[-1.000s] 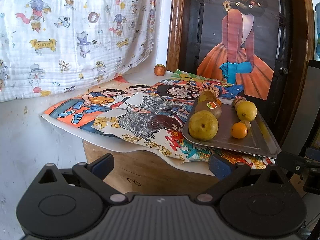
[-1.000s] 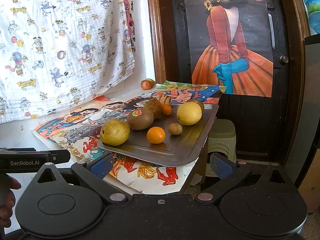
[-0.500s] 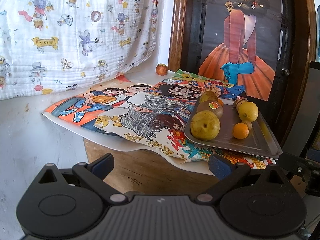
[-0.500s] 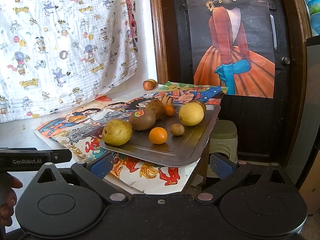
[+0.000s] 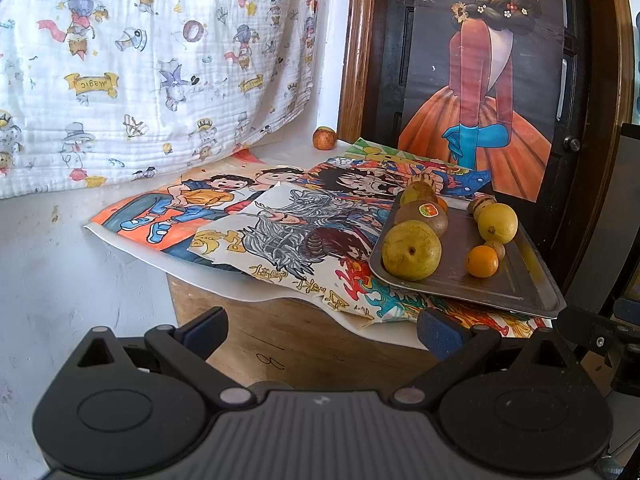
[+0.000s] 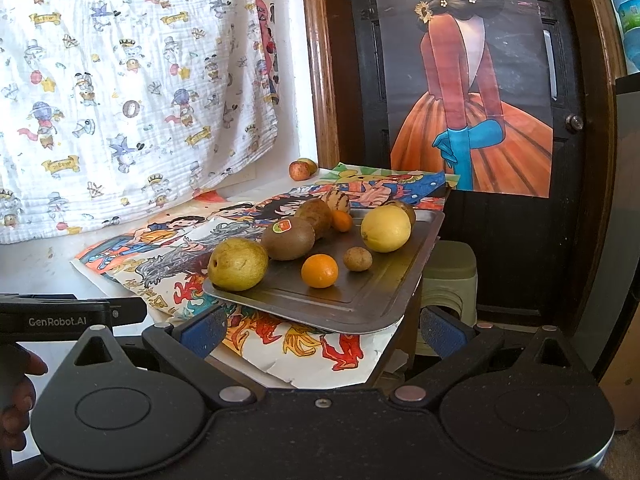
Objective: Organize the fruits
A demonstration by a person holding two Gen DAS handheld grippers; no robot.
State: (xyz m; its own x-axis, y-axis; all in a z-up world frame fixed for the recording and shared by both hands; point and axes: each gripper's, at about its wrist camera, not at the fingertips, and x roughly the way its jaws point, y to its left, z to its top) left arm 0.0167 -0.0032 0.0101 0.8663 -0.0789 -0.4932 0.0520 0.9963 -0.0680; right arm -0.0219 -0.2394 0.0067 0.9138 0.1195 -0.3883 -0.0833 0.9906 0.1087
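A metal tray (image 6: 384, 300) of fruit is seen at the corner of a wooden table (image 5: 304, 344) spread with bright cartoon posters (image 5: 280, 236); on it lie a pear (image 6: 238, 264), a kiwi (image 6: 288, 239), a small orange (image 6: 319, 271) and a lemon (image 6: 385, 228). A lone apple (image 5: 324, 138) is left apart by the wall, beneath a hung printed cloth (image 5: 140, 72). Both the left gripper (image 5: 322, 322) and right gripper (image 6: 322, 326) are held wide open and empty, short of the table. A painted figure (image 6: 468, 92) covers the dark door behind.
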